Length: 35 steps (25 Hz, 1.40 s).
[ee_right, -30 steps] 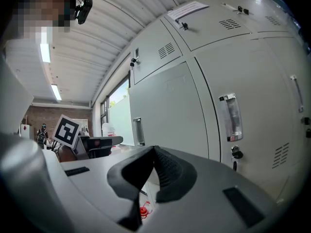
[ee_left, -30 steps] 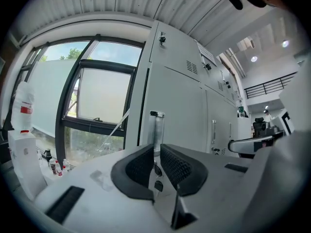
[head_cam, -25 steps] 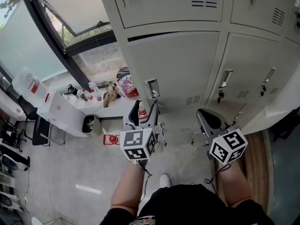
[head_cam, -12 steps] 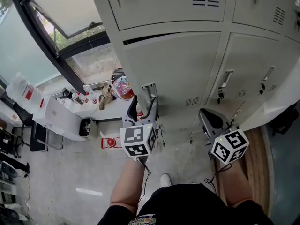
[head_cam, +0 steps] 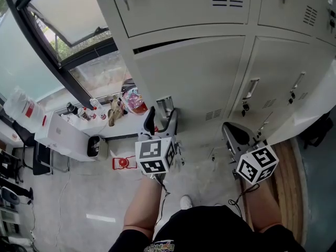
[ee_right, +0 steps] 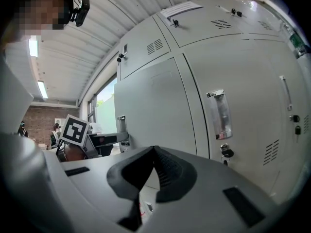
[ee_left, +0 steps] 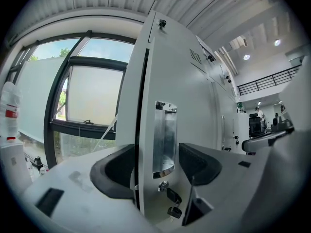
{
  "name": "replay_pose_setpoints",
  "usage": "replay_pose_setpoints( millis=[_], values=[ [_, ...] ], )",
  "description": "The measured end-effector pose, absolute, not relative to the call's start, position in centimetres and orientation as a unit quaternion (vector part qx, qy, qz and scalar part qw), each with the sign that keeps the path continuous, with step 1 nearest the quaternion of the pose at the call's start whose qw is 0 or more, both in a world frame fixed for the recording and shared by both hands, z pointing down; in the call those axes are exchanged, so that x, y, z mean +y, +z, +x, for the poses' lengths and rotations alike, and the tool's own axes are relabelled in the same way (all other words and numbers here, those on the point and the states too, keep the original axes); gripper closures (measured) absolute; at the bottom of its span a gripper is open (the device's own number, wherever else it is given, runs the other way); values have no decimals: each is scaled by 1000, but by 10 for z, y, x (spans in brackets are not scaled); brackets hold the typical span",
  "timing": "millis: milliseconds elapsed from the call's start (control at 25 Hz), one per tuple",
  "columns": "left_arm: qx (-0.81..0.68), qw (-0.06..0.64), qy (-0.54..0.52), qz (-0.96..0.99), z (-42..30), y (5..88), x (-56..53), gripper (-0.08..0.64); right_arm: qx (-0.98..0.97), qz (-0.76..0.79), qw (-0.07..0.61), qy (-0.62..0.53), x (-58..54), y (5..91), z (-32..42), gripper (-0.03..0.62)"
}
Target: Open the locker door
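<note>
Fingers (ee_left: 200, 165) of the left gripper (head_cam: 161, 117), just spread wide, flank the handle (ee_left: 165, 137) at the locker door (ee_left: 197, 101) edge without gripping it; next probably pinch and pull. Right gripper (ee_right: 154, 154) pressed closed, empty.

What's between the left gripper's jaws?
The locker door's edge and its metal handle; the jaws have just been opening. The left gripper view shows it.
</note>
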<state>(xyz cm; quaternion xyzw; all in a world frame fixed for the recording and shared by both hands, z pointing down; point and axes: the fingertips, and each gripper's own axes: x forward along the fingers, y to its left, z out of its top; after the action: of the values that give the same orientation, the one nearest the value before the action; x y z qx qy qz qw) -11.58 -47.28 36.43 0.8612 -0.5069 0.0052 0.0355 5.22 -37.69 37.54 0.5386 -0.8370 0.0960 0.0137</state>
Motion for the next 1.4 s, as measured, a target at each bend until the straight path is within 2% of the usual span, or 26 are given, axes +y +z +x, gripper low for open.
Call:
replay_pose_setpoints(
  millis=[1000,1400],
  values=[
    [-444,41,11,895,-109,366,-432,299,-852,514,4,102,-372,374,38,538],
    [-420,37,22,907,-102,367,-383,386,-871,480,4,101,-350,371,30,538]
  ],
)
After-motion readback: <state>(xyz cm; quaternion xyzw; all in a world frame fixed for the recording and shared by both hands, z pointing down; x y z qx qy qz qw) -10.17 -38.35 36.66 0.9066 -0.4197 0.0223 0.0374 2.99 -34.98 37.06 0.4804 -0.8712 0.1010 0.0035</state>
